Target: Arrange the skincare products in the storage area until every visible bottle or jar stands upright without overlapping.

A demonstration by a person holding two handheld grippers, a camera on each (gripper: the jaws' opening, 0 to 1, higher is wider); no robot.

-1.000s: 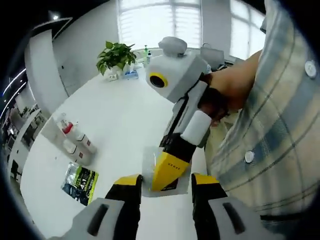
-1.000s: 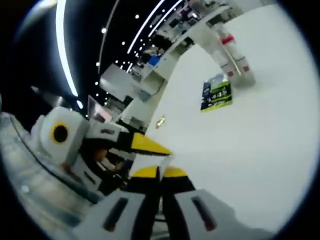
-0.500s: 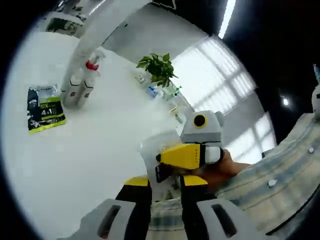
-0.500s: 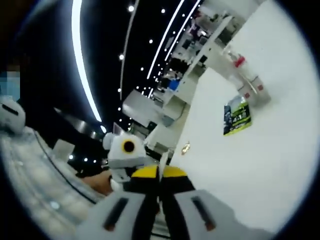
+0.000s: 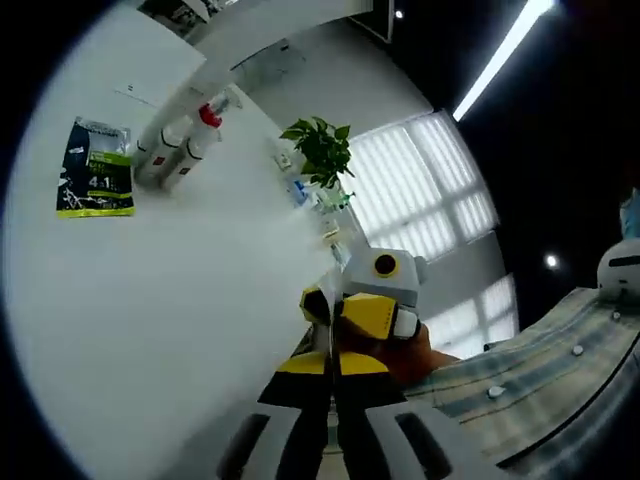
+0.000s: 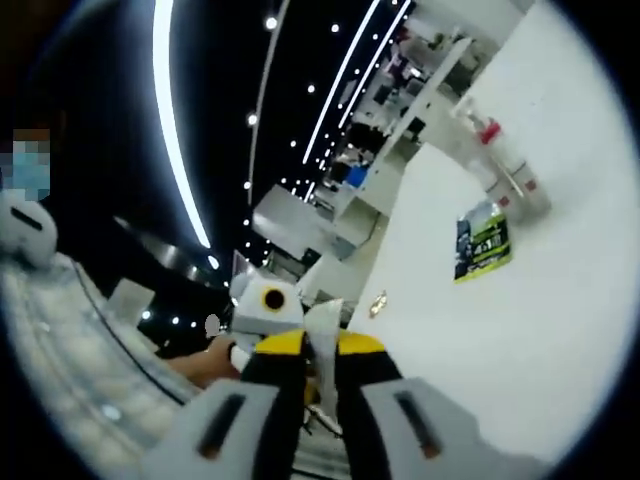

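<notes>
A thin clear sachet (image 5: 330,338) hangs edge-on in the air between both grippers. My left gripper (image 5: 332,365) is shut on its near edge. Facing it, my right gripper (image 5: 345,305) has its yellow fingers slightly apart around the far edge. In the right gripper view, the sachet (image 6: 323,318) stands in the narrow gap of my right gripper (image 6: 320,345). Far off on the white table (image 5: 180,290), two or three white bottles (image 5: 180,152), one with a red cap, lean or lie together against a white wall. They show again as the bottles (image 6: 508,168) at the upper right.
A dark green printed packet (image 5: 95,182) lies flat near the bottles, seen again as the packet (image 6: 484,242). A potted plant (image 5: 320,150) and small items stand at the table's far end. A small gold object (image 6: 378,303) sits by the table edge. A person's checked sleeve (image 5: 540,370) is at right.
My left jaws have closed onto the sachet, and my right jaws have parted a little. Both cameras have tilted further, so the table has shifted in each view.
</notes>
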